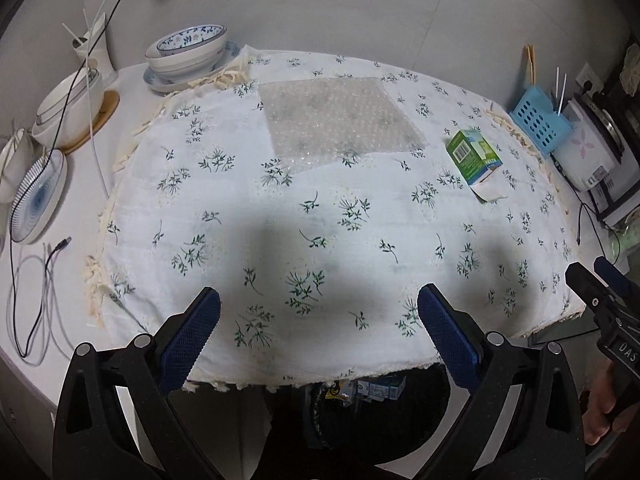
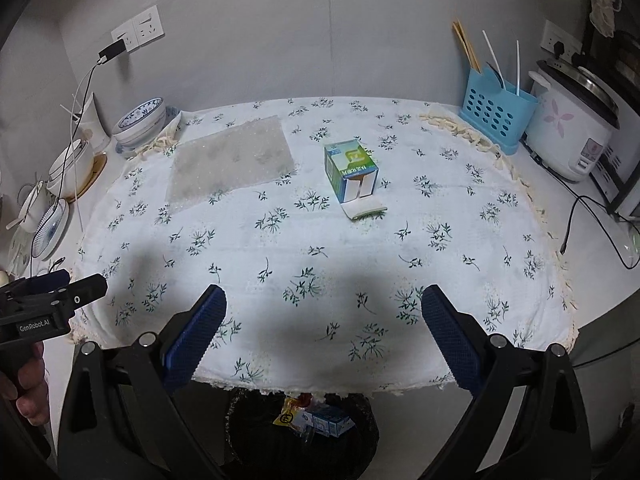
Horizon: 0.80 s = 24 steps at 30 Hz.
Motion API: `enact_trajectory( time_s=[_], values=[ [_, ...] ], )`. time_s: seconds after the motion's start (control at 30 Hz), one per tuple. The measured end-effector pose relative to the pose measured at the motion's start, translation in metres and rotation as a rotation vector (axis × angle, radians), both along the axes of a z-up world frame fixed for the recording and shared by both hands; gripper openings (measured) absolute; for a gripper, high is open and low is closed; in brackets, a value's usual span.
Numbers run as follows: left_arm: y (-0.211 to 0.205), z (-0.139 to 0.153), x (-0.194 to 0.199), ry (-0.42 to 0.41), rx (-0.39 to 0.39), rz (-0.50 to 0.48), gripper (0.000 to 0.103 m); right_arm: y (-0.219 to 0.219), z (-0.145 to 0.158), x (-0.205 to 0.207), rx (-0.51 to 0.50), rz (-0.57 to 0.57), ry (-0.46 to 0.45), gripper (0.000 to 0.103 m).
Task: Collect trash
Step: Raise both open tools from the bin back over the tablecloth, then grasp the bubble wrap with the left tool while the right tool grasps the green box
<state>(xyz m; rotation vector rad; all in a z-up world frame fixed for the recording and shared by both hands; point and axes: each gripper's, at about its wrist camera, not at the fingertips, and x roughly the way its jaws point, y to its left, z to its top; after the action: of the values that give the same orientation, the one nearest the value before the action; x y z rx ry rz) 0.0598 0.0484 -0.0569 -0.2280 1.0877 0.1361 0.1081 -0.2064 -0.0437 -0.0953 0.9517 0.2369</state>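
Far left, on bare white counter: ribbed blue-and-white plate (image 1: 38, 196) leaning on edge, white bowl (image 1: 66, 114) on a wooden trivet (image 1: 105, 114), loose cables (image 1: 38, 280) near the front edge. Behind, stacked blue-patterned bowls (image 1: 186, 50) on a matching plate, just off the corner of the cloth.

Left gripper (image 1: 319, 332): jaws wide apart, blue pads empty, held above the near edge of the floral tablecloth (image 1: 320, 220). A hand (image 2: 28, 388) grips its handle, seen at the left edge of the right wrist view.

Centre-left of cloth, toward the back: flat sheet of bubble wrap (image 1: 340, 120), lying alone, well apart from both grippers.

Below the table's near edge, between the two sets of fingers: black bin (image 2: 304, 428) with a blue carton and yellow wrapper already inside.

Right of centre: green-and-white carton (image 2: 351, 170), standing on the cloth with its end flap open and lying flat toward the camera. Well apart from the bubble wrap, nothing touching it.

Right gripper (image 2: 324, 330): jaws also spread wide, nothing between pads, hovering at the near cloth edge, in line with the carton.

Far right, at the back: blue perforated utensil holder (image 2: 498, 120) with chopsticks and straws, then a white rice cooker (image 2: 568, 132) with a flower print, black cord (image 2: 576, 220) trailing across the counter
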Motion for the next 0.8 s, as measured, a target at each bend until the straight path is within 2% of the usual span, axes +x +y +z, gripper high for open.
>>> enact_trajectory(
  time_s=[0.23, 0.4, 0.8],
  values=[
    [0.016, -0.009, 0.045, 0.018, -0.004, -0.005, 0.097, 0.010, -0.009, 0.039, -0.032, -0.020, 0.016, 0.094],
    [0.032, -0.023, 0.082, 0.041, -0.013, 0.003, 0.097, 0.015, -0.027, 0.074, -0.052, -0.040, 0.047, 0.094],
    [0.054, -0.051, 0.186, 0.072, -0.005, 0.003, 0.097, 0.020, -0.057, 0.153, -0.081, -0.082, 0.113, 0.094]
  ],
)
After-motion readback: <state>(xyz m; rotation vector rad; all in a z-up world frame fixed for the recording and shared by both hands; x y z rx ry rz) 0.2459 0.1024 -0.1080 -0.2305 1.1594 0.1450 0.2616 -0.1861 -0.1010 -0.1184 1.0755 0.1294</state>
